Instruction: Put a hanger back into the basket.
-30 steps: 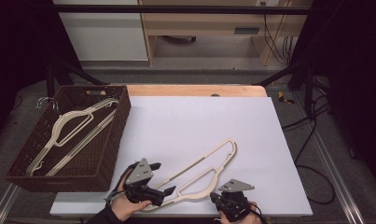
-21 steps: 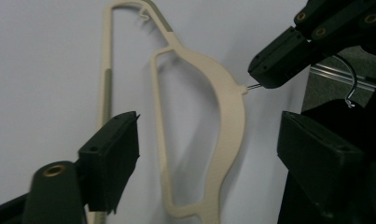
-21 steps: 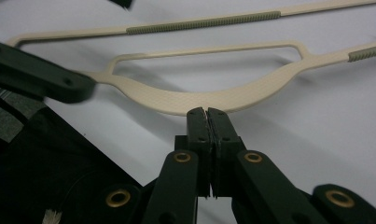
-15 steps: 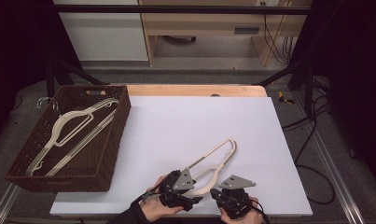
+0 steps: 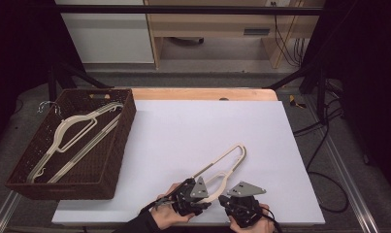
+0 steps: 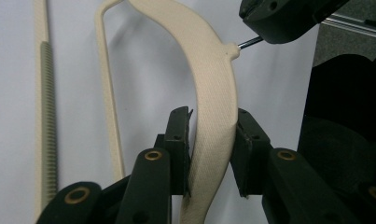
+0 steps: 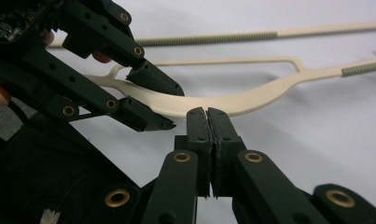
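Note:
A cream hanger (image 5: 228, 160) lies at the front of the white table, its curved top bar (image 6: 209, 93) toward me. My left gripper (image 5: 206, 195) has just been closing its jaws, and the pads now press on both sides of that bar (image 7: 251, 100), as the left gripper view (image 6: 211, 135) shows. My right gripper (image 5: 223, 199) sits just beside it with its jaws shut together (image 7: 206, 114). In the left gripper view the hanger's thin metal hook stem (image 6: 248, 43) runs into the right gripper's tip (image 6: 269, 23).
A dark wicker basket (image 5: 127, 128) stands at the table's left edge and holds more cream hangers (image 5: 76, 131). The white table top (image 5: 183, 126) stretches beyond the hanger. Cables hang off the right side, and a wooden desk stands behind.
My left gripper moved right along the hanger, from its left end to the middle of the curved bar, and closed its jaws on it. The hanger turned slightly. The right gripper stayed put.

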### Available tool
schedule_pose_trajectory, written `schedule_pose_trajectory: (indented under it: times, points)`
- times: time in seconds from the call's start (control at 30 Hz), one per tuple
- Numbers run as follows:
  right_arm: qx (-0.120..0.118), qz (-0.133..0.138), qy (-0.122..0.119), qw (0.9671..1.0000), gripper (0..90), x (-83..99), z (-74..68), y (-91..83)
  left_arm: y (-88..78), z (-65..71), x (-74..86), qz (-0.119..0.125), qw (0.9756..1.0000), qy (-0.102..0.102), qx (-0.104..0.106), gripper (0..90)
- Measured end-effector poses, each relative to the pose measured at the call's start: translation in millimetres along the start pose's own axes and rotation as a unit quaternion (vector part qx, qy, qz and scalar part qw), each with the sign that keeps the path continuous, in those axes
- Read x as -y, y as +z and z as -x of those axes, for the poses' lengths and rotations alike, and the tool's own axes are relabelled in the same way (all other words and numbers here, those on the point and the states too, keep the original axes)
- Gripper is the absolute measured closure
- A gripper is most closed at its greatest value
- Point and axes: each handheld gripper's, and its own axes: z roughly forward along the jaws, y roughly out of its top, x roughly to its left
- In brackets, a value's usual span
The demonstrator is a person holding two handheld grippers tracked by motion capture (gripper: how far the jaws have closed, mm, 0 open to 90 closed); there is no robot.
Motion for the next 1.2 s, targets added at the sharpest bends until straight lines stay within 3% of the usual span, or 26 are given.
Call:
schedule_pose_trajectory:
  times: [0.07,0.1,0.13,0.2,0.33,0.43,0.47,0.5,0.6,0.73,0.8,1.07,1.2]
  points:
    - [0.000,0.005,-0.003,1.0000,88.8,-0.4,-0.3,-1.1,-2.1,-0.3,-0.3,0.003,1.0000,-0.001,-0.001,71.0]
    - [-0.009,0.032,-0.009,0.9994,82.7,-1.3,2.3,-4.3,-6.3,-1.0,-0.8,0.009,1.0000,-0.001,-0.003,71.2]
    - [-0.009,0.032,-0.009,0.9994,82.7,-1.3,2.3,-4.3,-6.3,-1.0,-0.8,0.009,1.0000,-0.001,-0.003,71.6]
    - [-0.025,0.076,-0.006,0.9968,68.8,-5.3,10.9,-12.6,-10.8,-1.7,-1.2,0.011,0.9999,0.005,-0.005,72.3]
    - [-0.045,0.153,0.014,0.9871,54.4,-10.2,31.7,-27.6,-19.9,-2.6,-3.0,0.017,0.9998,0.005,-0.012,73.5]
    - [-0.033,0.198,0.030,0.9792,44.8,-12.8,47.9,-39.0,-26.3,-4.4,-3.0,0.023,0.9996,0.002,-0.016,74.3]
    - [-0.033,0.198,0.030,0.9792,44.8,-12.8,47.9,-39.0,-26.3,-4.4,-3.0,0.023,0.9996,0.002,-0.016,74.5]
    - [-0.016,0.214,0.033,0.9760,38.2,-13.1,60.2,-43.9,-31.8,-6.3,-3.0,0.025,0.9995,-0.002,-0.021,74.8]
    - [0.004,0.227,0.029,0.9735,29.8,-11.1,77.7,-46.3,-39.7,-9.3,-2.7,0.035,0.9988,-0.018,-0.028,75.8]
    - [-0.001,0.229,0.033,0.9728,22.3,-5.6,96.8,-41.6,-52.2,-16.8,-2.7,0.039,0.9980,-0.027,-0.042,77.4]
    - [-0.003,0.231,0.039,0.9722,19.0,-2.6,104.0,-38.9,-57.1,-20.0,-2.1,0.052,0.9966,-0.042,-0.047,78.5]
    - [-0.002,0.226,0.047,0.9729,14.4,3.4,113.8,-38.0,-71.8,-34.2,2.3,0.076,0.9916,-0.075,-0.074,82.5]
    - [0.000,0.222,0.046,0.9740,12.0,5.2,116.4,-35.1,-78.4,-45.3,6.0,0.085,0.9876,-0.093,-0.094,84.3]
